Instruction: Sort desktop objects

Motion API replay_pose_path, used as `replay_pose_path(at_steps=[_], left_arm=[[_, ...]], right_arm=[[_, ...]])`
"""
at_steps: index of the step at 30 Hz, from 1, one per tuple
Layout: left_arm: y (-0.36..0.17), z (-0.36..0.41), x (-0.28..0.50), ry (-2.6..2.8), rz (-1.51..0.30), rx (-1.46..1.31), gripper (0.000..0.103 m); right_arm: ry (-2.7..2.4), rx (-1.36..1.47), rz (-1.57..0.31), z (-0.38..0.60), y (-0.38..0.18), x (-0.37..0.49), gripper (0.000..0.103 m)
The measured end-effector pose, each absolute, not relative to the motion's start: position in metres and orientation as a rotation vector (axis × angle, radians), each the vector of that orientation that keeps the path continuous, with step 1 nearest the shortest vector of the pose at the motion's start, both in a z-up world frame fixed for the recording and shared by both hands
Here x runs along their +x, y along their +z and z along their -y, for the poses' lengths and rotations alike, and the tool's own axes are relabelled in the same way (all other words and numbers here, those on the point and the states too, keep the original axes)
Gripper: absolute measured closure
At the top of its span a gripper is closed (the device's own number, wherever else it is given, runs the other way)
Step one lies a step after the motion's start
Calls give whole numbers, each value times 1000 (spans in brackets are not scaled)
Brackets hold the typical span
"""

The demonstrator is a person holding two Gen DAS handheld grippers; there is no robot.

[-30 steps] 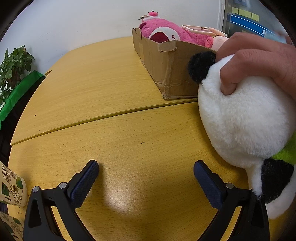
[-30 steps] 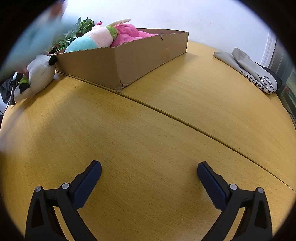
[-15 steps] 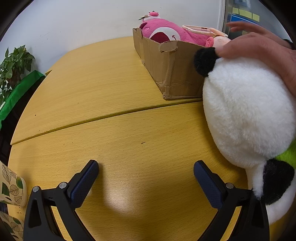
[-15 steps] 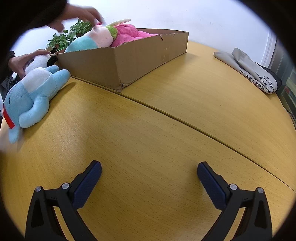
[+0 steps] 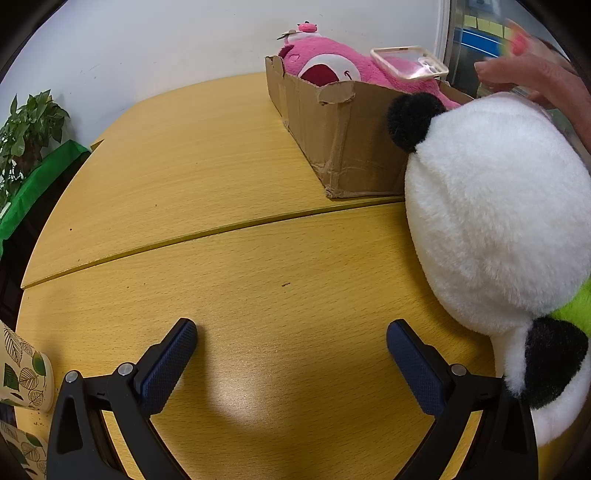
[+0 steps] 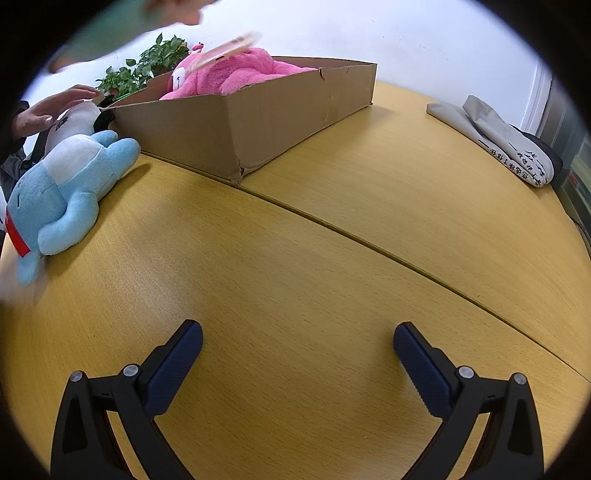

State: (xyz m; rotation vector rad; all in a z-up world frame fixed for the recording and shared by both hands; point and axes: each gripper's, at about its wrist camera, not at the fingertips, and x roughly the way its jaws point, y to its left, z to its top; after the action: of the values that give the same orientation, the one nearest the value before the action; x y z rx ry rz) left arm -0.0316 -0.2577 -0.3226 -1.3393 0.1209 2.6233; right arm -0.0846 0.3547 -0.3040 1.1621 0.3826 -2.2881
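A cardboard box stands on the yellow table and holds a pink plush bear with a phone in a pink case on top. A white and black panda plush lies on the table to the right of my open, empty left gripper. In the right wrist view the box is far ahead, the bear inside it, a light blue plush and the panda on the table at far left. My right gripper is open and empty above bare table.
A person's hand hovers above the panda; a hand and an arm show in the right wrist view. A leaf-print paper cup stands at my left. A folded grey cloth lies far right. Potted plants stand beyond the table edge.
A person set a blue plush down on the table beside the panda, and the hand has let go of the panda and lifted. A teal and white toy has left the box. Both grippers stayed still.
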Motion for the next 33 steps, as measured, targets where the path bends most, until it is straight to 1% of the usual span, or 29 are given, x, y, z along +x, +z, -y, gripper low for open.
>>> replay_pose_path(at_steps=[33], left_arm=[[-324, 260, -37, 2621, -120, -1340, 0]], right_arm=[[-2289, 1160, -382, -354, -303, -83, 0]])
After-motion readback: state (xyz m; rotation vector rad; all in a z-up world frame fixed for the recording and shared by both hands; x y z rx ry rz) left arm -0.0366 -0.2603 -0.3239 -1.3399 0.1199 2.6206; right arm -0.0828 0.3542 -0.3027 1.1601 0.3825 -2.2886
